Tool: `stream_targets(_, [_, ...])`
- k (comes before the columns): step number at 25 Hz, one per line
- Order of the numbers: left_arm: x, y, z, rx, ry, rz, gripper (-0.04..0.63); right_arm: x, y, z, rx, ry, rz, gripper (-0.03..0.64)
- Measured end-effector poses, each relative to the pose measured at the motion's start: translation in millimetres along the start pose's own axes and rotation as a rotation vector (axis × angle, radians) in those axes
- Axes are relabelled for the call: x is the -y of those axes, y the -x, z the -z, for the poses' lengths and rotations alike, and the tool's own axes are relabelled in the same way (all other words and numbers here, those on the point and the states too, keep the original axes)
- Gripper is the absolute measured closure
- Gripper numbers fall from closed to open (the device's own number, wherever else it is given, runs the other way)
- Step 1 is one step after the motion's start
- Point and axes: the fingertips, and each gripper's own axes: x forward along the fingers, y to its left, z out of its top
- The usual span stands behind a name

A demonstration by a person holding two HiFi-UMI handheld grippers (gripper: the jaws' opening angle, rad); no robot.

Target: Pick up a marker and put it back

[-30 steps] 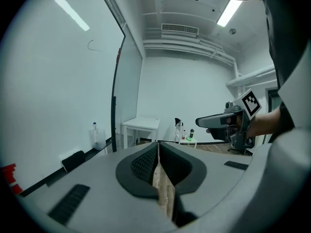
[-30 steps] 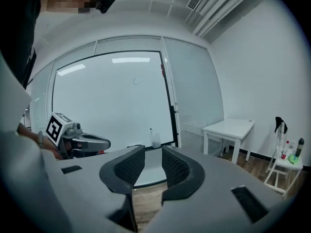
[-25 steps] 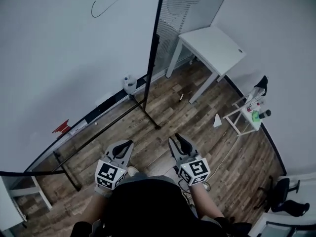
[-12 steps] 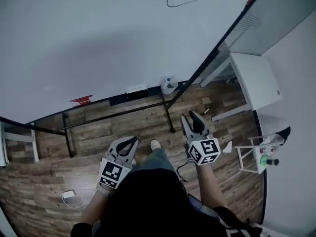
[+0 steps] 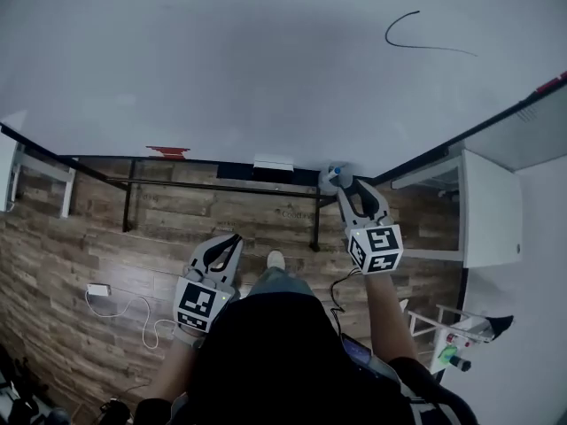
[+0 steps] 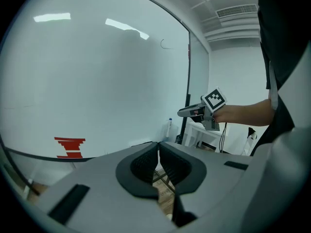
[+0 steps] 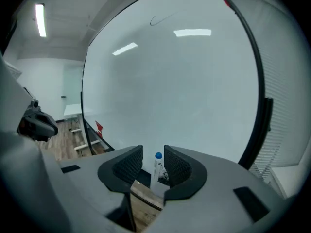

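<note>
Two grippers face the whiteboard (image 5: 266, 60): the left gripper (image 6: 158, 152) is clenched on nothing, while the right gripper (image 7: 153, 157) has just been opening its jaws. They now stand wide and empty, framing without touching a white, blue-capped cylinder (image 7: 158, 166) upright at the board's foot, perhaps the marker, perhaps a bottle. Whether that hand is closing in or drawing off, its line should probably stay centred and its jaws wide, lest a pad tip the cylinder.

Glossy whiteboard (image 5: 221, 60), wood-plank floor (image 5: 53, 264), blk metal frame (image 5: 221, 185), matt grey plastic left gripper (image 6: 158, 148)
</note>
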Motion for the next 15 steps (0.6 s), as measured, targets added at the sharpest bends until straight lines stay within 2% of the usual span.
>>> stream_targets(5, [-2.5,-7.6,8.6,-0.017,0.064,-0.111,0.569,10.8,-39.1,4.8,-0.112,0.122,-0.107,0.466])
stream_targets(12, [-3.2,-13.5,16.3,-0.028,0.123,-0.2,0.569,5.9,-68.3,24.5,-0.232,0.233,-0.217,0.469])
stream_targets(15, [-1.8,-11.8,19.4,-0.029,0.146,-0.228,0.569,4.3,-73.3,27.2,-0.245,0.267,-0.234,0.517])
